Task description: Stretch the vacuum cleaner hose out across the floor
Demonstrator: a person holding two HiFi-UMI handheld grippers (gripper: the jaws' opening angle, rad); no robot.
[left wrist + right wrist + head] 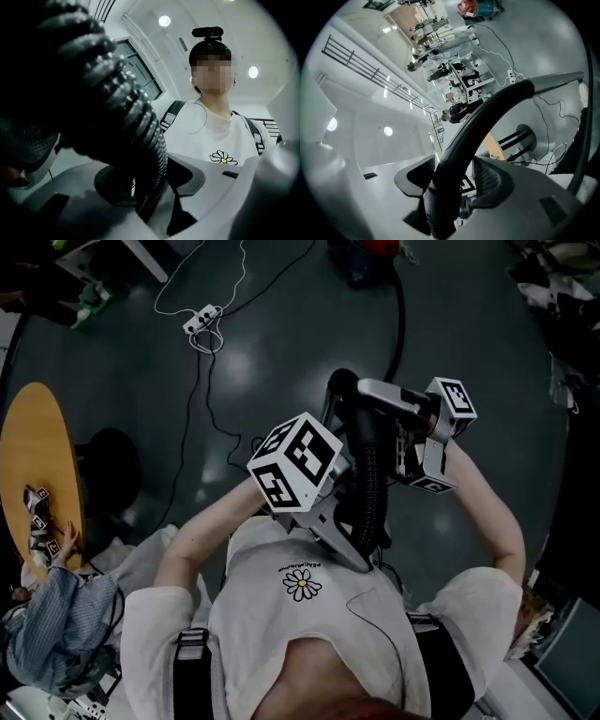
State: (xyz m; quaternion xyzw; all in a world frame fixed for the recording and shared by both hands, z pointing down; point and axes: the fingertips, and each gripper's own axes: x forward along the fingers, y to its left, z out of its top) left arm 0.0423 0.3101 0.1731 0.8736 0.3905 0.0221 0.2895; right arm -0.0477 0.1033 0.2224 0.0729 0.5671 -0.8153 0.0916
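The black vacuum hose hangs close to my chest. Its ribbed part [371, 486] runs down between both grippers, and a thinner stretch [401, 324] trails off over the dark floor to the vacuum cleaner [370, 251] at the top edge. My left gripper [359, 545] points back at my shirt and is shut on the ribbed hose [151, 154]. My right gripper [389, 439] is shut on the smooth curved handle tube [459, 140], which ends in a grey wand [562, 78]. The same bend [341, 393] shows above the left gripper's marker cube.
A round wooden table [37, 451] stands at the left, with a seated person [52, 615] below it. A white power strip [202, 319] and thin cables [192, 418] lie on the floor ahead. Clutter lines the right edge [562, 381].
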